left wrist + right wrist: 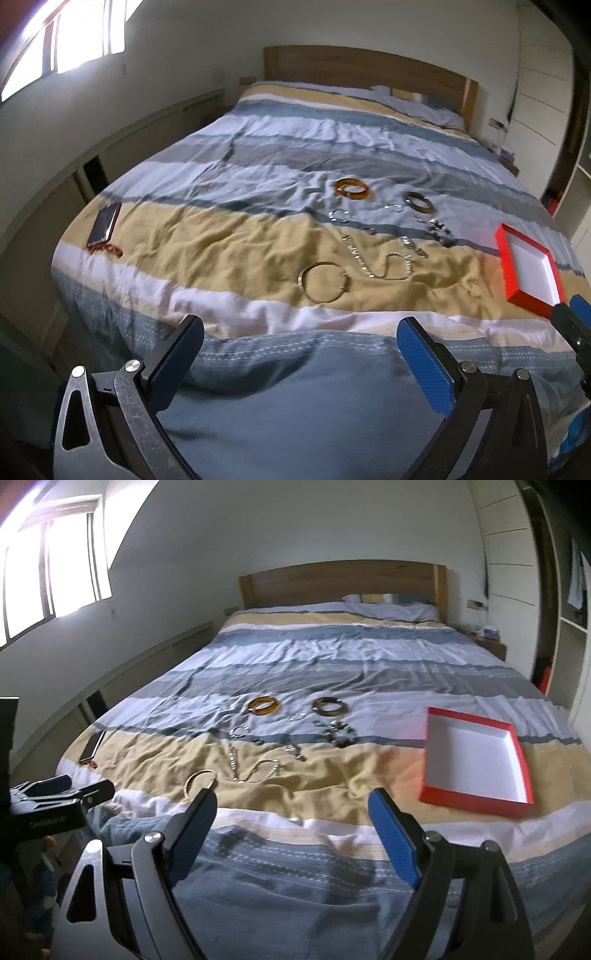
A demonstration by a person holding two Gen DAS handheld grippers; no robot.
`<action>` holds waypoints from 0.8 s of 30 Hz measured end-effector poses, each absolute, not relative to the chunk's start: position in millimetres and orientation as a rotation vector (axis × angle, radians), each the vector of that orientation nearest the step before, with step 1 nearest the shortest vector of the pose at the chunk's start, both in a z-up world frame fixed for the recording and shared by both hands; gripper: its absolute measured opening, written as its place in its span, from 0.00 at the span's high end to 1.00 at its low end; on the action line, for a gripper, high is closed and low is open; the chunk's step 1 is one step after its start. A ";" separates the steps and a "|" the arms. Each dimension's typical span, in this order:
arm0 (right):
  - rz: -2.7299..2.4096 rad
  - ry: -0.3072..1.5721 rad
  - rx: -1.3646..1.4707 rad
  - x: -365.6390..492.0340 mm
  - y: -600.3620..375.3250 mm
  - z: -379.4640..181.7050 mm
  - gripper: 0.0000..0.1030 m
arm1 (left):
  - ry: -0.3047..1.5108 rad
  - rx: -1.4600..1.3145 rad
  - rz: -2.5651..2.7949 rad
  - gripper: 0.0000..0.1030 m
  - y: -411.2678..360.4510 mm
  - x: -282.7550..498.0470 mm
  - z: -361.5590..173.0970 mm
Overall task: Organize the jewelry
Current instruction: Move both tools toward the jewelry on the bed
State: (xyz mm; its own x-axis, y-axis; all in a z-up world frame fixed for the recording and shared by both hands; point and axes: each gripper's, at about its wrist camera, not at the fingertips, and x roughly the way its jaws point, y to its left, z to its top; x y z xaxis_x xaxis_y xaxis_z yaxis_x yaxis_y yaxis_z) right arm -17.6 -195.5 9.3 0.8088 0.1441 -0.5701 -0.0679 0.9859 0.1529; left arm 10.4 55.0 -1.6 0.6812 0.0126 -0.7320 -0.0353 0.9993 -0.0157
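Loosely spread jewelry (258, 734), amber bangle (263, 705); red box (476, 797) w/ white inside

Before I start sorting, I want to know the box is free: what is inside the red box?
Nothing: the red box shows a bare white floor. Only the strip behind its near wall is hidden.

Location: a home bedroom. Indicators: a bed (332, 686) with striped duvet, wooden headboard (340, 581) at the far end, pillow (391, 609), bedside table (489, 646) at far right, window (51, 583) at left, built-in wardrobe (513, 554) at right.
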 end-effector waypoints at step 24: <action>0.282 0.821 0.159 64.6 -173.9 -44.5 0.26 | 0.974 -0.077 -0.219 0.51 51.5 82.3 -74.3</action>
State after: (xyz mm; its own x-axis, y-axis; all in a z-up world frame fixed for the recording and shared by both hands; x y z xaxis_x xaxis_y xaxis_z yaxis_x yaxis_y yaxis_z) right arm 64.6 -173.9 -44.5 0.6474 0.3080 -0.6971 -0.1855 0.9509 0.2479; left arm 82.3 51.5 -74.3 0.5417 -0.2185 -0.8117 0.1494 0.9753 -0.1629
